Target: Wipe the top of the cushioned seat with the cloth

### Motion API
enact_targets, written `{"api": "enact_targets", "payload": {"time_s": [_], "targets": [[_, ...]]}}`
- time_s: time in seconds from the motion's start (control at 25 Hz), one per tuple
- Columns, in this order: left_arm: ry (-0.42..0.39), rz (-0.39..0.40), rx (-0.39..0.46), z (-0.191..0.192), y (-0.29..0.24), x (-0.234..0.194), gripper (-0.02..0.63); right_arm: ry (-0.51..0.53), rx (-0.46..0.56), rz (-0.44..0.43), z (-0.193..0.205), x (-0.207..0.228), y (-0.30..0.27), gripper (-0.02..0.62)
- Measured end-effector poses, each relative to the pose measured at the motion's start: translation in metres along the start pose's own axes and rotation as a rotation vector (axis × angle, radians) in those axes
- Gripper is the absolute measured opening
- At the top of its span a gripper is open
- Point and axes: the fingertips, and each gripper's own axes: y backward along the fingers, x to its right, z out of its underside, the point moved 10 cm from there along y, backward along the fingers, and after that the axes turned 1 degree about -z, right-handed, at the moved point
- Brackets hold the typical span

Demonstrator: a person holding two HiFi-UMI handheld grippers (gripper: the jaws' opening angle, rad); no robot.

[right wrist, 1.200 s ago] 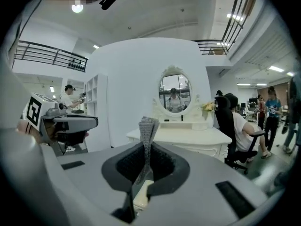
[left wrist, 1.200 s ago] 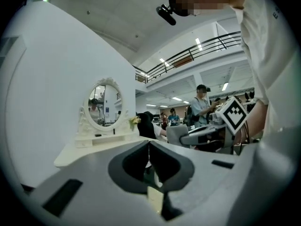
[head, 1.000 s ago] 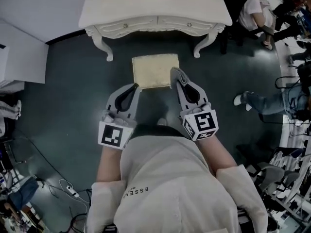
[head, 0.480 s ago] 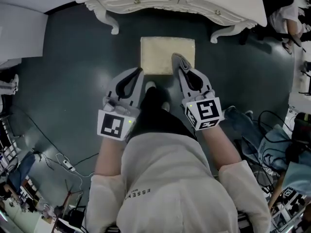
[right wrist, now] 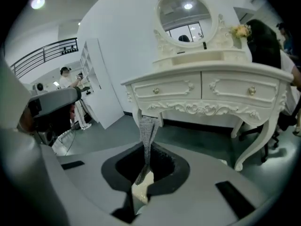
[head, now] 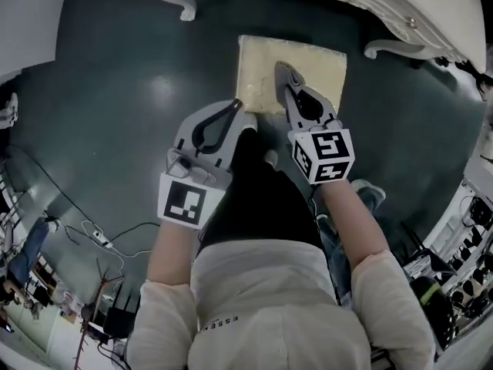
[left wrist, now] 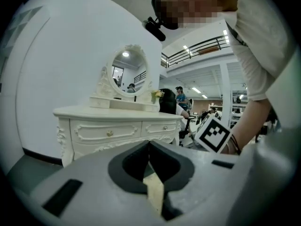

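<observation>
The cushioned seat (head: 316, 66) is a cream square on the dark floor in front of a white dressing table (head: 370, 2). My right gripper (head: 280, 71) hangs over the seat's near half, shut on a narrow grey knitted cloth (right wrist: 148, 131) that sticks out past its tips (right wrist: 146, 146). The head view does not show the cloth. My left gripper (head: 236, 105) is shut with nothing in it, its tips (left wrist: 149, 143) at the seat's near left corner. A sliver of cream seat (left wrist: 154, 196) shows below its jaws.
The dressing table (right wrist: 211, 88) with its oval mirror (left wrist: 125, 73) stands just beyond the seat. Its curved legs (head: 182, 2) flank the seat. Cables (head: 92, 233) lie on the floor at the left, and a white cabinet (right wrist: 101, 86) stands left of the table.
The person has stepped closer to the dressing table. Both grippers have moved forward: the right now reaches further over the seat, the left meets its near left corner. Both stay shut.
</observation>
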Motion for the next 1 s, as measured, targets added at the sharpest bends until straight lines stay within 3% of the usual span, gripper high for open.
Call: {"api": "enact_targets", "payload": {"time_s": [0.48, 1.0], "targets": [[0.021, -0.023, -0.057, 0.123, -0.046, -0.057, 0.003, 0.018, -0.078, -0.019, 0.064, 0.025, -0.156, 0.028], [0.042, -0.029, -0.044, 0.157, -0.061, -0.092, 0.003, 0.042, -0.203, -0.013, 0.088, 0.039, -0.224, 0.028]]}}
